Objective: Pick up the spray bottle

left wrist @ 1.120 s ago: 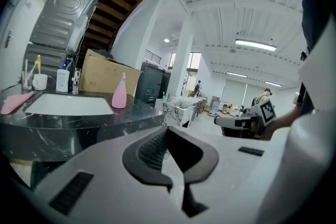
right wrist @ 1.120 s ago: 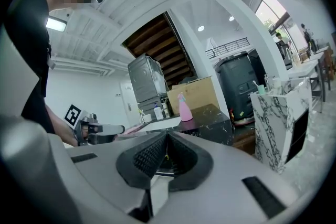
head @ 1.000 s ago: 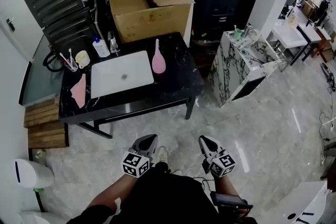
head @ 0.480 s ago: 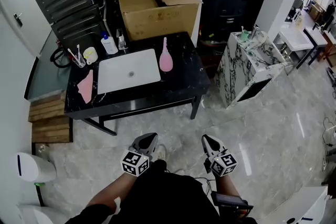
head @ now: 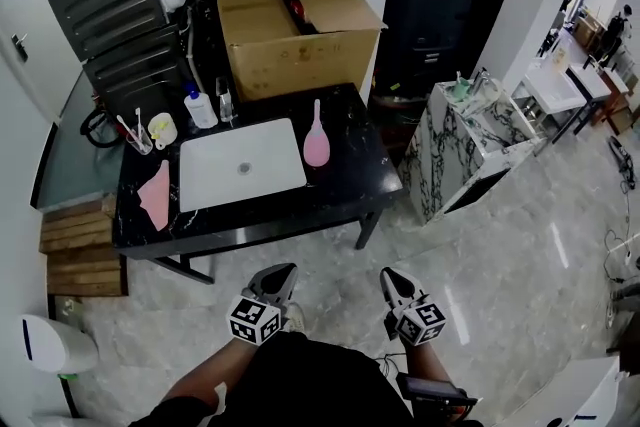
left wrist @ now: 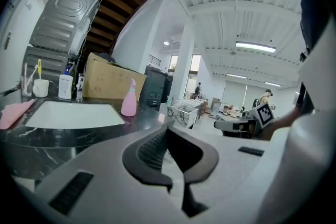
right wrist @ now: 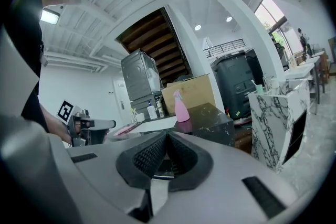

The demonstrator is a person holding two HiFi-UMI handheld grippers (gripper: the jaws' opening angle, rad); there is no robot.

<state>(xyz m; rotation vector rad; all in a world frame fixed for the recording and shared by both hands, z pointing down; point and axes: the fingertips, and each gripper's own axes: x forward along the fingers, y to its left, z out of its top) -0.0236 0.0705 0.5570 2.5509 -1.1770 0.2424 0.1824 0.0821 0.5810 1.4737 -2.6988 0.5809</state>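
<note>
A pink spray bottle (head: 316, 143) stands upright on the black marble table (head: 340, 180), just right of the white inset sink (head: 241, 164). It also shows in the left gripper view as the pink spray bottle (left wrist: 128, 104) and in the right gripper view as the pink spray bottle (right wrist: 180, 108), far ahead of both. My left gripper (head: 280, 277) and right gripper (head: 391, 281) hang side by side over the floor, well short of the table's near edge. Both are shut with nothing between the jaws.
A cardboard box (head: 295, 25) stands behind the table. A cup with toothbrushes (head: 160, 128), a white pump bottle (head: 199, 108) and a pink cloth (head: 155, 194) sit left of the sink. A marble-patterned stand (head: 470, 140) is to the right, wooden pallets (head: 82, 250) to the left.
Both grippers have moved forward over the floor toward the table, staying shut. The table and spray bottle sit a little lower and nearer in the head view.
</note>
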